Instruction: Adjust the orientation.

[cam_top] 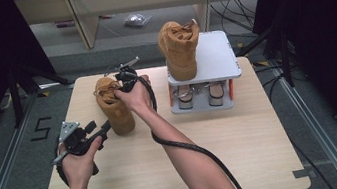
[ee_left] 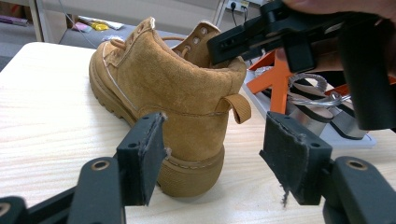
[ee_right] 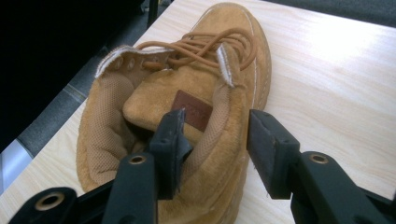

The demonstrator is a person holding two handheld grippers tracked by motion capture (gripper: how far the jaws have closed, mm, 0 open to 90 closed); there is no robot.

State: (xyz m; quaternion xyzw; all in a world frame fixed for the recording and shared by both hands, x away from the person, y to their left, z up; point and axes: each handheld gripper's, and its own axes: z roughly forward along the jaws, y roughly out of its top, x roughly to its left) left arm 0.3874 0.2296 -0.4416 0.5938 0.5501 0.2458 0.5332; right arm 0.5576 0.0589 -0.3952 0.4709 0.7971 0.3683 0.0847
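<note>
High view shows the boot [cam_top: 114, 107] standing upright on its sole at the left-rear part of the tabletop [cam_top: 225, 151], its long axis running from the heel, nearest the person, to the toe pointing away toward the far edge and slightly left. The step in hand looks like taking hold of the boot at its collar: in the right gripper view the right gripper [ee_right: 212, 140] straddles the padded collar wall, one finger inside the opening beside the tongue's brown label, the other outside, the fingers half-wide and not yet pressing on the suede. The left gripper [ee_left: 210, 156] waits just behind the heel, low by the sole, its fingers wide with the heel and pull loop between and beyond them, touching nothing. The next move, as I judge it, calls for shutting the right fingers firmly on the collar, since soft padding may slip, before lifting. Well to the right stands the rack [cam_top: 222, 61], with a second boot [cam_top: 179, 47] on its top and sandals [cam_top: 200, 94] beneath.
</note>
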